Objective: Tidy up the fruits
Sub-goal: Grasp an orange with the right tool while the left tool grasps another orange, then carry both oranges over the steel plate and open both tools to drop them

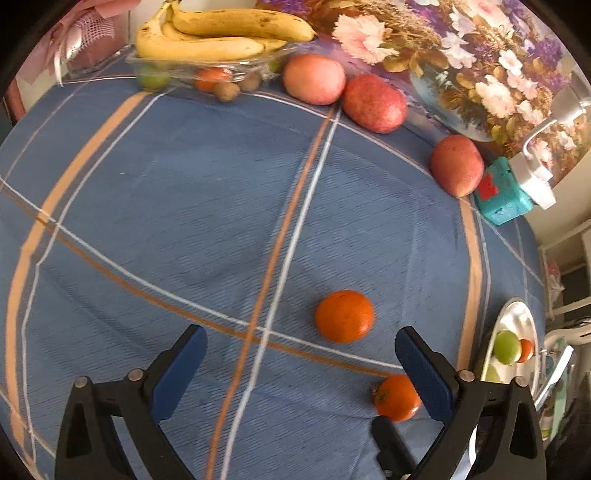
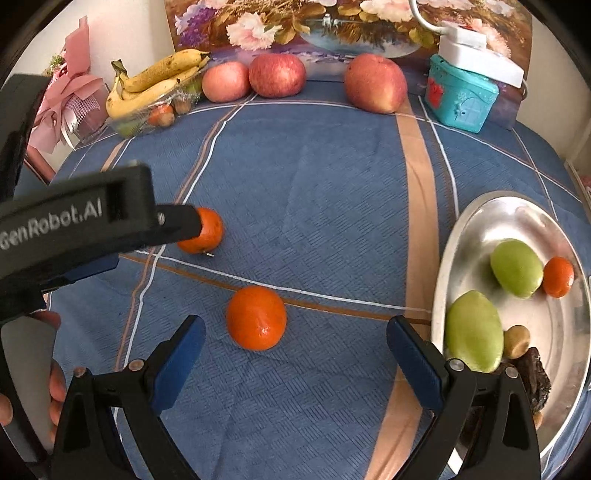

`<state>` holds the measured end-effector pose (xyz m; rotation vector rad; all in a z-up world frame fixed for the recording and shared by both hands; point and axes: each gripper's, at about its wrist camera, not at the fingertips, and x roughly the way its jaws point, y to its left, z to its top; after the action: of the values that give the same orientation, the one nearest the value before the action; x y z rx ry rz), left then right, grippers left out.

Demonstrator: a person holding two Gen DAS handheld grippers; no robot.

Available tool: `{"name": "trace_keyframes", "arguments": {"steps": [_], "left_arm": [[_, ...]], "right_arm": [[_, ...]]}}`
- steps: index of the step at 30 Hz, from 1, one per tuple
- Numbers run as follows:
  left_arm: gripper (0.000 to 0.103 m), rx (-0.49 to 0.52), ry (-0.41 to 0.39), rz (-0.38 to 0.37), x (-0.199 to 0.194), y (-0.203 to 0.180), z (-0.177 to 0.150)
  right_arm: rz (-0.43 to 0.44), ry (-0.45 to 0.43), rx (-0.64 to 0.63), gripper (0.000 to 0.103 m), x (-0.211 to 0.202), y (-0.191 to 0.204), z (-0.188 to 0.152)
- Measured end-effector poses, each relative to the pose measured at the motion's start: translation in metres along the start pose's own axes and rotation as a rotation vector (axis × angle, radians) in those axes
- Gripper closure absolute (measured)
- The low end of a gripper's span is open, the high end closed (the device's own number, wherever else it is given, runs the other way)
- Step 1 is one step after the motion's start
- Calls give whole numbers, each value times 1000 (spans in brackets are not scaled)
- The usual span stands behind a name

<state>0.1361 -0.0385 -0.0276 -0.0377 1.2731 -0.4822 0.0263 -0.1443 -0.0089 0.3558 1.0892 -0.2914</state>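
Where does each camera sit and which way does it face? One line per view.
Left wrist: on the left gripper, facing across the table toward the bananas; its open fingers show.
Right wrist: on the right gripper, facing an orange and apples; its open fingers, the left gripper and a hand show.
Shared: bananas, orange, plate.

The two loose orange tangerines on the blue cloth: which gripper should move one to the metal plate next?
Right gripper: it is open, a tangerine lies just ahead between its fingers, and the round metal plate sits at its right side.
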Motion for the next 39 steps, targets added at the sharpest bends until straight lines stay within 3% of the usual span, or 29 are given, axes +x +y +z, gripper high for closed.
{"name": "trace_keyframes", "arguments": {"steps": [3, 5, 8, 9, 11, 14, 17, 24, 39], "left_arm": [[6, 11, -5, -29, 2, -4, 2], [20, 18, -2, -36, 4, -7, 3], [30, 14, 0, -53, 6, -9, 4], [33, 13, 2, -66, 6, -10, 4], [50, 7, 8, -82, 7, -10, 5], [56, -21, 24, -97, 9, -7, 4], [66, -48, 29, -133, 9, -4, 4], [69, -61, 29, -136, 4, -2, 4], [69, -66, -8, -80, -23, 1, -11]], "right_arm": [[-4, 3, -5, 5, 2, 2, 0], [-5, -1, -13, 6, 2, 3, 0], [6, -3, -20, 25, 1, 5, 1], [9, -2, -24, 27, 2, 7, 0], [16, 1, -28, 27, 4, 10, -1], [26, 4, -41, 40, 6, 16, -3], [29, 3, -48, 46, 7, 21, -4], [54, -4, -45, 68, 4, 21, -2], [1, 3, 20, 69, -11, 1, -10]]}}
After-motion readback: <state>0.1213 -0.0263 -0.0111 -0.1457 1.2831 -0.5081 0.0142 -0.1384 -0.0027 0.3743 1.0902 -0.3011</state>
